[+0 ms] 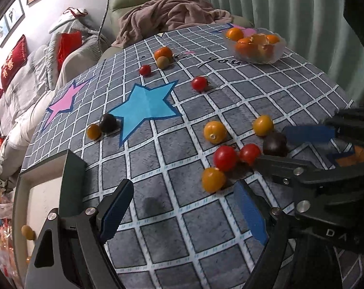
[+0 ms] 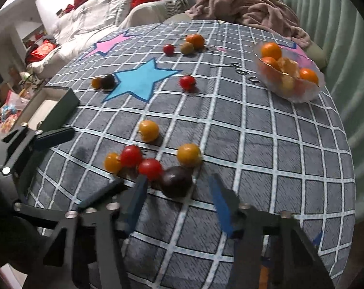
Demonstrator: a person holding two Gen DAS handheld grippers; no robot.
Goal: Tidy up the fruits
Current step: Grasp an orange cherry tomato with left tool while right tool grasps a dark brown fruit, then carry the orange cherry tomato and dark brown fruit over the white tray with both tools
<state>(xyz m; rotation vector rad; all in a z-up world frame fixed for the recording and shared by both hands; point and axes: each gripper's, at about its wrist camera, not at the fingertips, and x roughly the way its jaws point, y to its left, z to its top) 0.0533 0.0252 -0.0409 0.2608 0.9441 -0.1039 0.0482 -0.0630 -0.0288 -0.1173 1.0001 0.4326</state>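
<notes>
A grey checked tablecloth (image 1: 157,216) printed with a blue star (image 1: 145,107) covers the table, with a bed and a blanket-draped armchair behind. The right wrist view shows the right gripper (image 2: 179,207), its jaws spread and holding nothing, around a dark plum (image 2: 176,181) that touches a red tomato (image 2: 150,168). The left wrist view alone shows a small yellow fruit (image 1: 27,231) inside the dark box (image 1: 72,168) at 8 o'clock; the left gripper (image 1: 182,207) is spread wide, holding nothing. The glass bowl (image 1: 277,55) at 1 o'clock holds oranges (image 1: 234,34). Other fruits lie scattered across the cloth.
</notes>
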